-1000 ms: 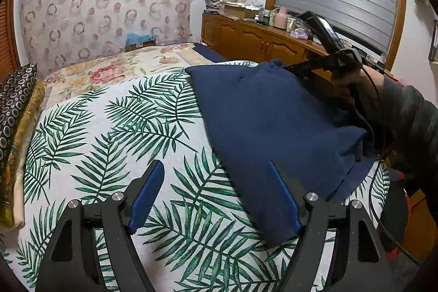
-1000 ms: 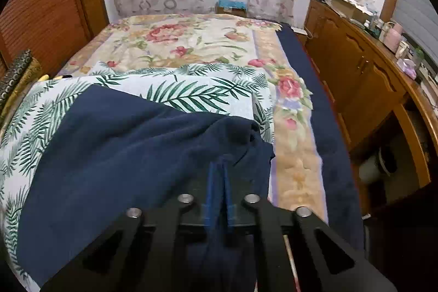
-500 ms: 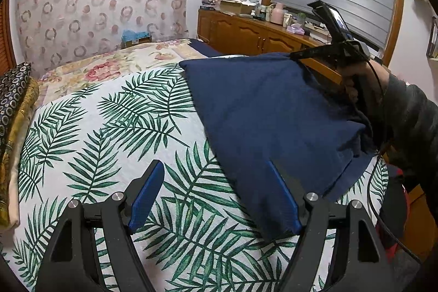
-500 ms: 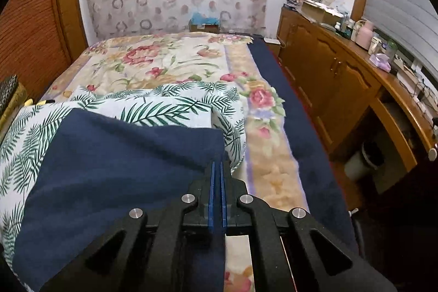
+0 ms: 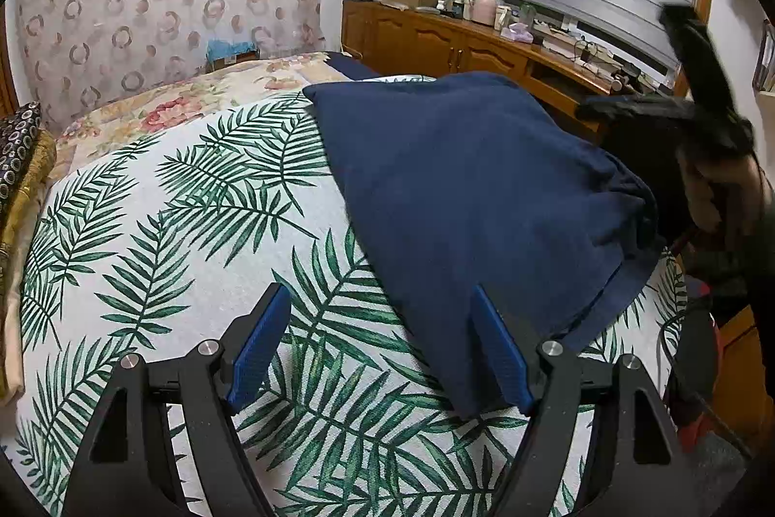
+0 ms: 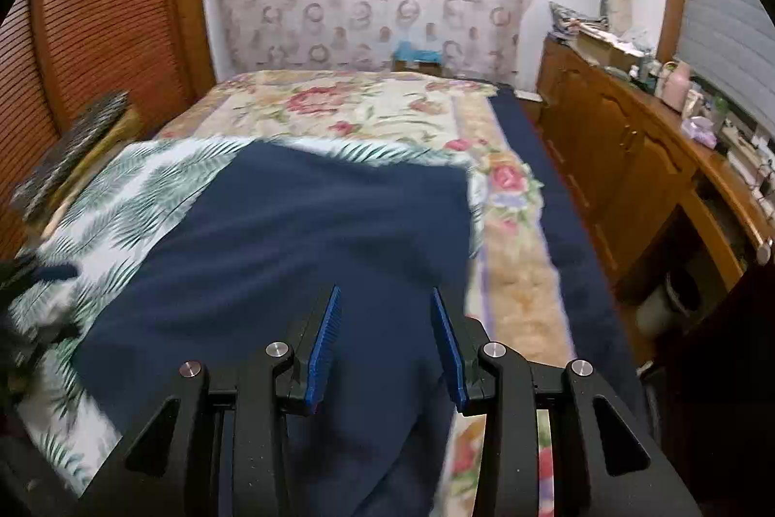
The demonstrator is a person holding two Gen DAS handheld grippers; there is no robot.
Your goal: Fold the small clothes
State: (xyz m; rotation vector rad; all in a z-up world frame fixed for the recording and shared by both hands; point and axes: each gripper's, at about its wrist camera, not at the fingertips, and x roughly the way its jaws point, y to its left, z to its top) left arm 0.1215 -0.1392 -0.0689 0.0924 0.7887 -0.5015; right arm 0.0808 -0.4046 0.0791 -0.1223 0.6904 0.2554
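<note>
Lying across the right half of the palm-leaf sheet [image 5: 160, 226], the navy garment [image 5: 465, 187] is a plain dark blue knit with a soft, slightly fuzzy surface — no print or trim can be made out. In the left wrist view it spreads flat from a far corner near the floral bedspread [image 5: 160, 110] down to a pointed near corner just by the left gripper's right blue pad. Its right edge bunches into a rounded fold, and a lower layer of the same cloth peeks out beneath that fold, so the piece sits doubled there. The left gripper [image 5: 378, 342] hangs over the sheet with its jaws spread wide and nothing between them. The right gripper [image 6: 385, 342] is above the garment's near right part, jaws parted and holding nothing — the cloth passes below them. From the right wrist view the garment's far edge runs fairly straight across the palm-leaf sheet and its right edge falls close to the sheet's border with the floral bedspread. That view is motion-blurred at the left. A wooden cabinet [image 6: 625, 158] stands along the bed's right side.
</note>
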